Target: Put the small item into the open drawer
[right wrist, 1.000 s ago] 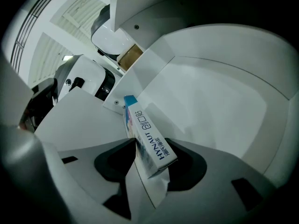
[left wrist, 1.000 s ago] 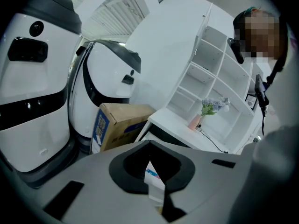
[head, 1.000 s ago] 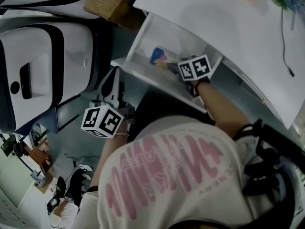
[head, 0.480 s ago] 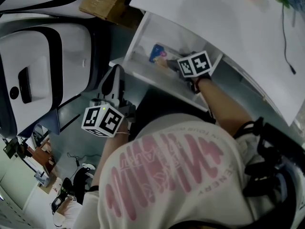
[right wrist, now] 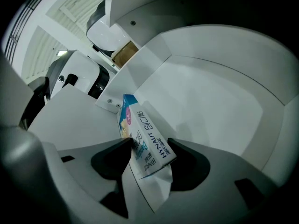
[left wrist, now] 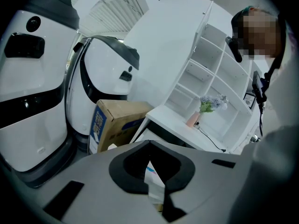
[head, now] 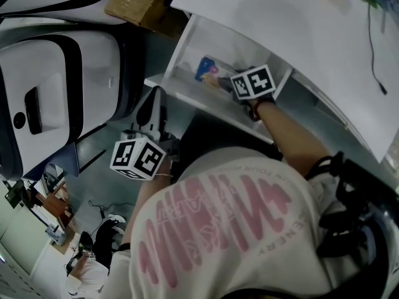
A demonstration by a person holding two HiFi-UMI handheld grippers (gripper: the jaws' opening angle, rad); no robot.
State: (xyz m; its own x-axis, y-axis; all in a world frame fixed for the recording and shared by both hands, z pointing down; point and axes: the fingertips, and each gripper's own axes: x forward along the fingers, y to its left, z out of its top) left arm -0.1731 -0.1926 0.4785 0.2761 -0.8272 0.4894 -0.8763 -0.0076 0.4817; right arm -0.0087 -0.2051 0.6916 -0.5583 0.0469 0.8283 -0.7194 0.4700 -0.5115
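A small blue and white carton (head: 207,69) (right wrist: 142,134) lies in the open white drawer (head: 187,96) (right wrist: 210,101), leaning toward the left wall. My right gripper (head: 225,81) (right wrist: 149,146) reaches into the drawer, and its jaws are opening with the carton's near end between them. The pads no longer pinch it. My left gripper (head: 154,101) (left wrist: 149,143) hangs below the drawer's front, its jaws shut with nothing in them. Through its jaws I glimpse the drawer and carton.
A brown cardboard box (head: 140,2) (left wrist: 117,122) stands left of the drawer. Big white and black machine shells (head: 56,92) fill the left side. The white desk top (head: 299,36) overhangs the drawer, with a cable (head: 374,55). Shelves with a pink vase (left wrist: 194,119) stand behind.
The right gripper stays in the drawer by the carton, barely shifting. The left gripper has drifted slightly right and down.
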